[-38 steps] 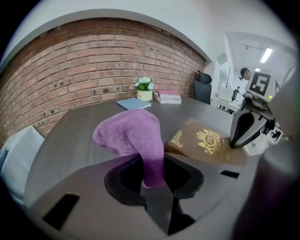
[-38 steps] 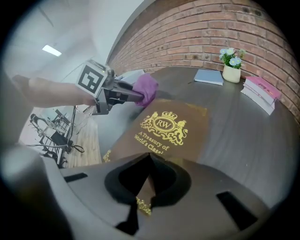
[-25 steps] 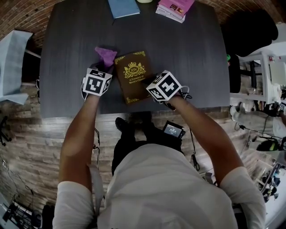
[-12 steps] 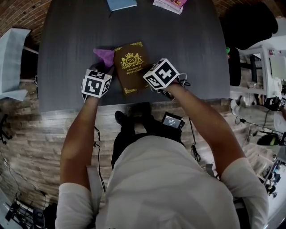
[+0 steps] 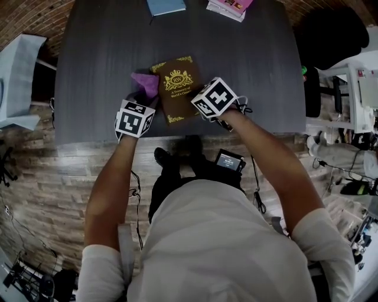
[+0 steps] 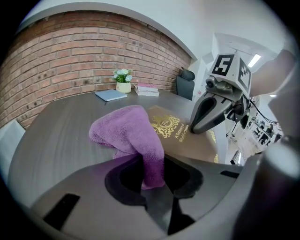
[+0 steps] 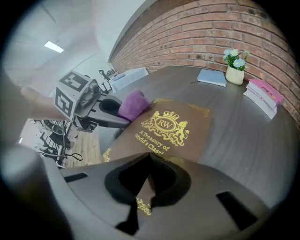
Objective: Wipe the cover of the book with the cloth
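Note:
A brown book (image 5: 177,88) with gold print lies flat on the dark table (image 5: 94,65). My left gripper (image 5: 143,100) is shut on a purple cloth (image 5: 144,84), which bunches up against the book's left edge. In the left gripper view the cloth (image 6: 131,133) hangs from the jaws (image 6: 152,164) beside the book (image 6: 185,136), with the right gripper (image 6: 206,115) across from it. My right gripper (image 5: 204,112) is shut, its tips (image 7: 149,161) down on the near right part of the book (image 7: 176,124).
At the table's far edge lie a blue notebook (image 5: 165,6) and a stack of pink books (image 5: 230,7), with a small flower pot (image 6: 123,83) between them. A black chair (image 5: 331,35) stands to the right, a white one (image 5: 20,76) to the left.
The left gripper has drawn the cloth from the book's far left corner back along its left edge, closer to me. The right gripper has stayed on the book.

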A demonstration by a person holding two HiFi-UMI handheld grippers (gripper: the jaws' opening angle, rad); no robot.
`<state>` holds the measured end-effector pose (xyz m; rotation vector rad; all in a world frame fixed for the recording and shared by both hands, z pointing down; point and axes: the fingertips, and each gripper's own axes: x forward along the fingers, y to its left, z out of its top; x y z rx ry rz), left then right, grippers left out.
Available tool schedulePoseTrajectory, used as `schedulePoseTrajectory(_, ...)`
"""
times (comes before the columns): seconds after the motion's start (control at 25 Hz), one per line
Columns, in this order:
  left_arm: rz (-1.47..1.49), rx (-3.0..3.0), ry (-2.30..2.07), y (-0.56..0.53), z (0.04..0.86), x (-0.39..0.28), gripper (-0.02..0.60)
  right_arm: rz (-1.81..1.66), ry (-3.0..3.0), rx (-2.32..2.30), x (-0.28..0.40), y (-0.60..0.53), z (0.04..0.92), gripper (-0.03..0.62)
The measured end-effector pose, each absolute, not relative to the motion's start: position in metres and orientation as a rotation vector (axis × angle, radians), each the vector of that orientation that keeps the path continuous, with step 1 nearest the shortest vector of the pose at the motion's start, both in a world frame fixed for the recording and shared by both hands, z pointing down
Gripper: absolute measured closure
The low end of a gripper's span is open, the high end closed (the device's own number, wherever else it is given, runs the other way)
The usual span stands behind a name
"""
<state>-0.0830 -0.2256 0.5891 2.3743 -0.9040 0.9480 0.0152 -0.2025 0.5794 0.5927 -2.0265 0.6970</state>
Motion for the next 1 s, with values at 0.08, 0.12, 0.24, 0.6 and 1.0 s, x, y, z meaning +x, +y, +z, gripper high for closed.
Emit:
schedulePoseTrajectory(0.08,0.947,2.373,-0.897,-0.220,0.589,-0.082,0.482,0.701,-2.025,0.593,0.015,-0.201,0.580,0.580)
schedulePoseTrajectory(0.12,0.947,2.372,-0.893,-0.217,0.590,-0.081,0.482,0.703,-2.022,0.595,0.016,-0.201,0.579,0.580)
schedulePoseTrajectory(0.24,0.949,2.371,-0.884,-0.210,0.589,-0.080,0.482,0.706,-2.013,0.603,0.017,-0.201,0.578,0.580)
schedulePoseTrajectory(0.6,0.951,2.382,-0.836,-0.187,0.586,-0.075,0.482,0.695,-2.010,0.612,0.018,-0.201,0.579,0.580)
schedulePoseTrajectory(1.0,0.946,2.393,-0.766,-0.159,0.585,-0.069,0.482,0.690,-2.009,0.617,0.019,-0.202,0.579,0.580)
